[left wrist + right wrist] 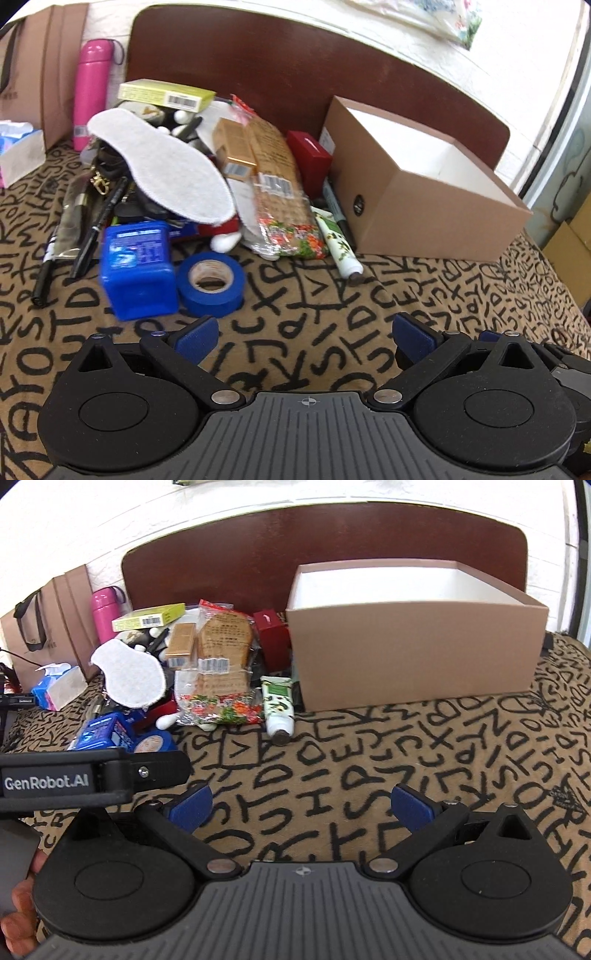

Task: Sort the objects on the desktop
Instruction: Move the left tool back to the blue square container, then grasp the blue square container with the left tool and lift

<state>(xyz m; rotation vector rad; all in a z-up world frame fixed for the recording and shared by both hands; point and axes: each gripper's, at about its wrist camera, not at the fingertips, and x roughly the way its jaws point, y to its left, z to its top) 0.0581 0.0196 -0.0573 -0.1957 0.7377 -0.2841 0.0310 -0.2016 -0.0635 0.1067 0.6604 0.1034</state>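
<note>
From the left wrist camera, our left gripper [302,338] hangs low over the lettered cloth [314,295] with its blue pads spread wide and nothing between them. The pile to sort lies from ten to twelve o'clock: a blue roll of tape [211,282] nearest, touching a blue plastic box [137,269] at its left, then a white insole [166,166] draped over pens and keys, a long biscuit packet [280,188], a white-and-green tube [340,245] and a red box [310,158]. The open cardboard box [424,199] stands at one o'clock, and what we see of its inside is bare.

From the right wrist camera, our right gripper [300,808] is likewise spread and empty, with the cardboard box [413,653] at one o'clock and the tube [279,705] just left of twelve, lying close against the box wall. The left gripper's body [92,775] crosses at nine o'clock.

We judge the risks to be these: the pile is stacked loosely, so pulling the insole or packet could drag pens and small items off; the tape, lying flat, may slip from the pads; and both grippers working close together could collide.
</note>
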